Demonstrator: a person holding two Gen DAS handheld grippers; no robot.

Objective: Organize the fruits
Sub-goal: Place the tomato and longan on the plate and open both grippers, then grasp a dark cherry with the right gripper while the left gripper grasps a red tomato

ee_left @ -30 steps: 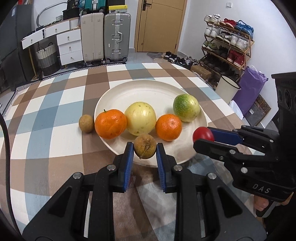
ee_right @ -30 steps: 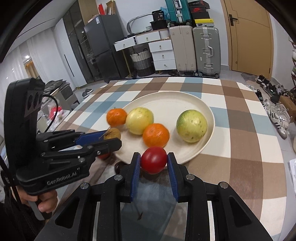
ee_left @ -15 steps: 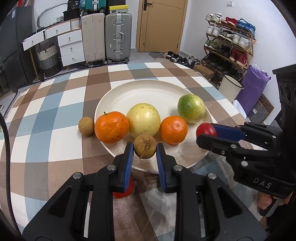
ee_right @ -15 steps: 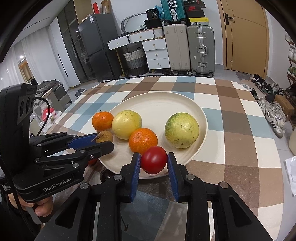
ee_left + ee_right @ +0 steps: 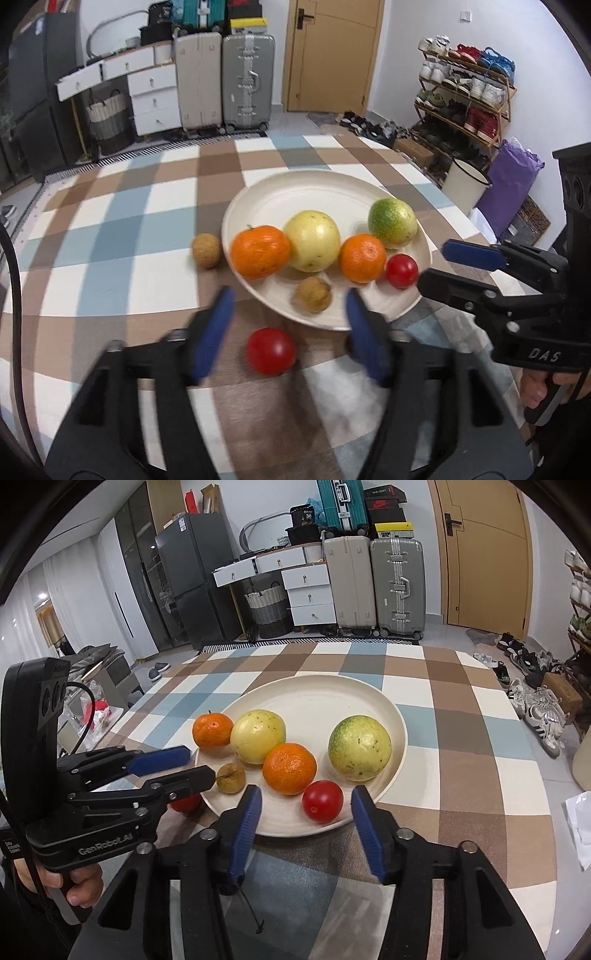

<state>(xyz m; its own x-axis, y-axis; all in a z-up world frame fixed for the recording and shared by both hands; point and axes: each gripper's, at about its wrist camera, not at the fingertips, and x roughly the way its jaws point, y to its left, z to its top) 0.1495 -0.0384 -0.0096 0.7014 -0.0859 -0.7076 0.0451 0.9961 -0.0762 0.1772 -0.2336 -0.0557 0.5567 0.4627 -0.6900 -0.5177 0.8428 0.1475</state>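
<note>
A cream plate (image 5: 295,192) (image 5: 332,694) holds two oranges (image 5: 260,251) (image 5: 362,258), a yellow fruit (image 5: 313,240), a green-yellow fruit (image 5: 392,222), a small brown fruit (image 5: 313,294) (image 5: 231,778) and a red tomato (image 5: 402,270) (image 5: 322,800). My left gripper (image 5: 288,328) (image 5: 184,766) is open, just short of the brown fruit. My right gripper (image 5: 304,827) (image 5: 437,266) is open, its jaws either side of the tomato on the plate. A second tomato (image 5: 271,350) and another brown fruit (image 5: 207,250) lie on the tablecloth.
The table has a checked cloth (image 5: 110,236). Suitcases (image 5: 225,77), white drawers (image 5: 147,92) and a shoe rack (image 5: 465,92) stand behind it. A white bucket (image 5: 463,182) and a purple bag (image 5: 509,184) sit off the table's right edge.
Both grippers opened. The left one let the brown fruit go onto the plate and the right one let the tomato go onto the plate. Both drew back slightly.
</note>
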